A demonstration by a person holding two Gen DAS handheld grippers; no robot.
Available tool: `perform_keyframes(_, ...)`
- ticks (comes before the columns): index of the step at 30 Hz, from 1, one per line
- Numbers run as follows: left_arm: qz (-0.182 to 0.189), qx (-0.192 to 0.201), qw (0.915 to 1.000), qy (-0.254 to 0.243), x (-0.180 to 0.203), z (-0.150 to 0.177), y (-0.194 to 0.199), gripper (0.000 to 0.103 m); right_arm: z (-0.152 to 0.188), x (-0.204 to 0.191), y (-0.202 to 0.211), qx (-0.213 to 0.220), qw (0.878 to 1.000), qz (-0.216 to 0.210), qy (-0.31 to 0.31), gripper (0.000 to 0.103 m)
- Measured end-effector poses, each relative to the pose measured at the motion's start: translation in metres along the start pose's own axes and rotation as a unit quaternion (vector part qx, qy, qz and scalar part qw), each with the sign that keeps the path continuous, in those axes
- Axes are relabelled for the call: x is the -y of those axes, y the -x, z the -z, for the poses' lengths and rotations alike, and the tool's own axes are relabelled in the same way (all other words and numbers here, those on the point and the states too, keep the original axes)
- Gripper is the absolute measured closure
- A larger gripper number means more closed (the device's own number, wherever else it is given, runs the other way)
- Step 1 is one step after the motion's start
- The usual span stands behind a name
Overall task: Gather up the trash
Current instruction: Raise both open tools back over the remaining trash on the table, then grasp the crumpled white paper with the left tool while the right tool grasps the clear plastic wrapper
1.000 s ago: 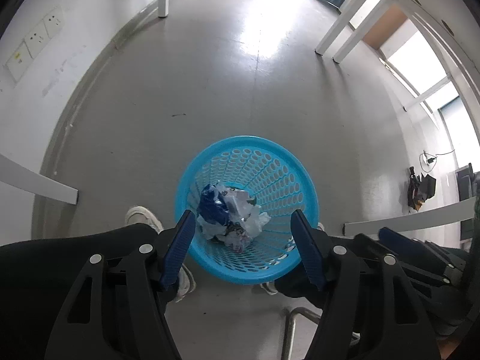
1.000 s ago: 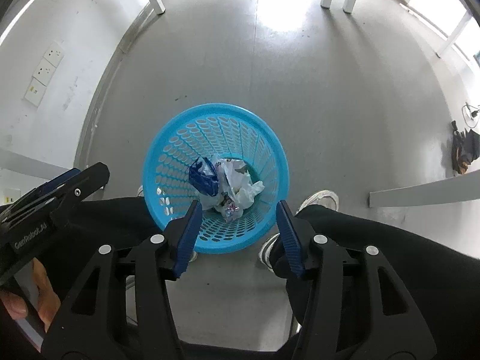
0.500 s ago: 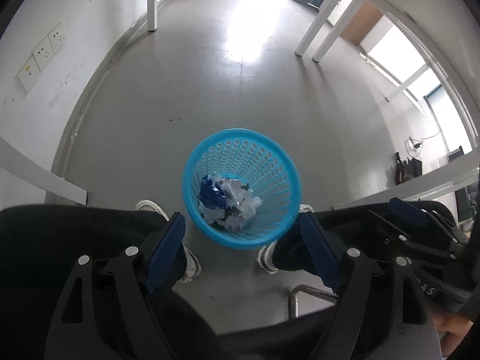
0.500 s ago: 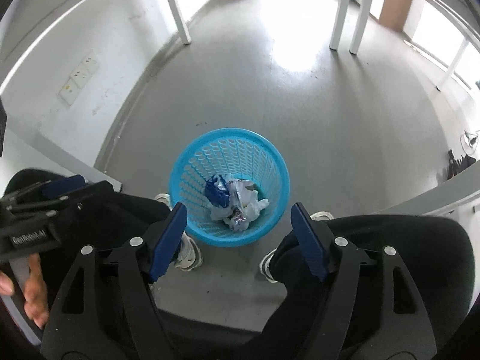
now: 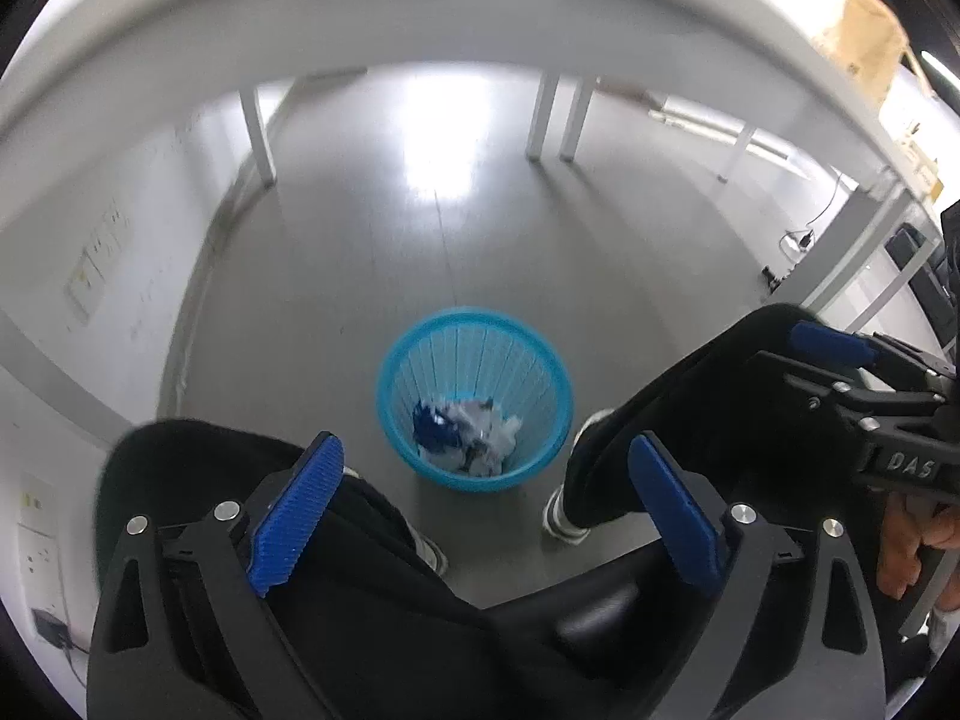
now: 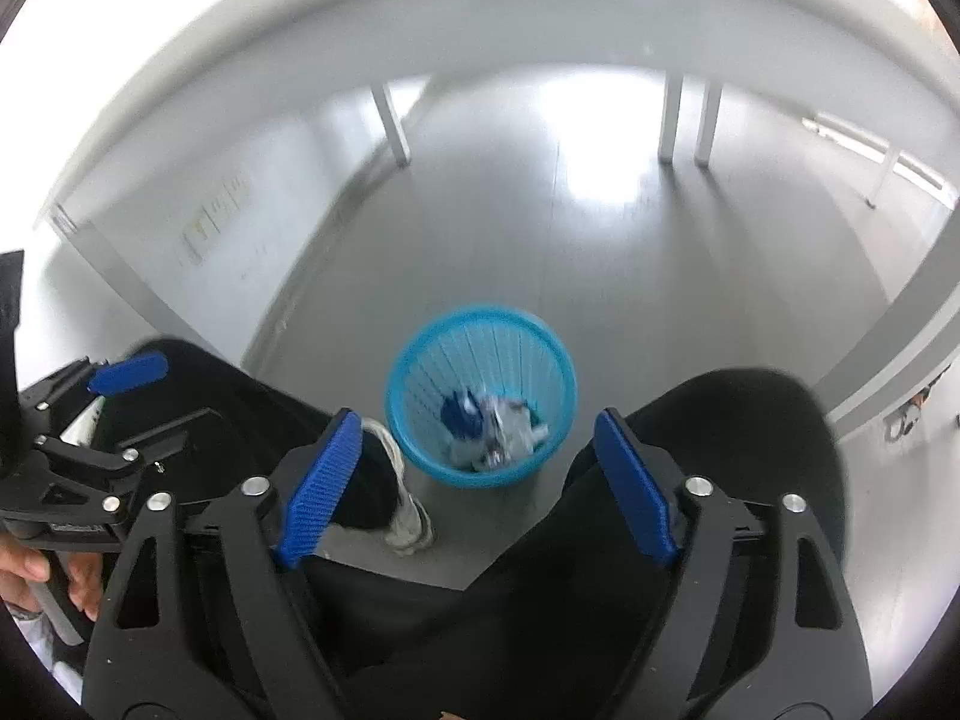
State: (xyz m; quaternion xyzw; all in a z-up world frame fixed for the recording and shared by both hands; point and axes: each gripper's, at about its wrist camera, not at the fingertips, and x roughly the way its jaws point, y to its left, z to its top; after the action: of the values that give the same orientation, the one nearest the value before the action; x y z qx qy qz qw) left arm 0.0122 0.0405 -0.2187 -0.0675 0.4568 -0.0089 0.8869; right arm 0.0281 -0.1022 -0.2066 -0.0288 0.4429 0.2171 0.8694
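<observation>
A blue perforated waste basket (image 5: 543,363) stands on the grey floor between the person's feet; it also shows in the right wrist view (image 6: 414,381). Crumpled white and blue trash (image 5: 465,435) lies inside it, also visible in the right wrist view (image 6: 489,426). My left gripper (image 5: 483,501) is open and empty, high above the basket. My right gripper (image 6: 477,480) is open and empty, also well above it. The right gripper appears at the right edge of the left wrist view (image 5: 852,372), and the left gripper at the left edge of the right wrist view (image 6: 90,414).
The white table edge (image 5: 420,18) arcs across the top of both views, with table legs (image 5: 543,117) on the floor beyond. The person's black-trousered legs (image 5: 690,414) and white shoes (image 6: 408,516) flank the basket. A wall with sockets (image 5: 90,282) is at left.
Both grippers have risen and pulled back from the basket, which now looks smaller. The table edge has come into view at the top. Both stay open.
</observation>
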Motion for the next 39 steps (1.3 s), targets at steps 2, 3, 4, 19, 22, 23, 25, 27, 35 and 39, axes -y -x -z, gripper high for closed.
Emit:
perform_keyframes(2,0.017,0.020,0.9997,0.002,0.003,-0.006,0.017,0.006,-0.003,-0.002,0.019,0.021,1.000,0.001,0.002,0.022)
perform_keyframes(3,0.028,0.038,0.9989,0.003,0.006,-0.012,0.032,0.006,-0.005,-0.002,0.029,0.032,0.999,0.003,0.003,0.022)
perform_keyframes(4,0.034,0.051,0.9981,0.002,0.007,-0.017,0.043,0.006,-0.008,-0.001,0.041,0.046,0.999,0.002,0.002,0.019)
perform_keyframes(19,0.030,0.173,0.9841,-0.024,0.020,-0.071,0.123,0.006,-0.067,-0.009,0.129,0.176,0.984,-0.001,0.028,0.009)
perform_keyframes(22,0.026,0.183,0.9826,-0.021,0.016,-0.088,0.125,0.006,-0.084,-0.007,0.124,0.182,0.983,-0.008,0.026,0.009)
perform_keyframes(23,0.026,0.184,0.9823,-0.019,0.015,-0.095,0.123,0.006,-0.090,-0.004,0.127,0.183,0.983,-0.009,0.025,0.009)
perform_keyframes(25,0.026,0.187,0.9818,-0.019,0.011,-0.104,0.121,0.006,-0.105,-0.002,0.125,0.186,0.982,-0.010,0.028,0.009)
perform_keyframes(27,0.019,0.190,0.9815,-0.019,0.006,-0.116,0.117,0.006,-0.117,0.000,0.122,0.188,0.982,-0.010,0.029,0.009)
perform_keyframes(35,0.024,0.179,0.9835,-0.005,-0.010,-0.161,0.101,0.006,-0.174,0.016,0.098,0.174,0.984,-0.035,0.001,0.009)
perform_keyframes(39,0.015,0.169,0.9854,-0.011,-0.013,-0.185,0.086,0.006,-0.197,0.020,0.082,0.164,0.985,-0.046,-0.014,0.009)
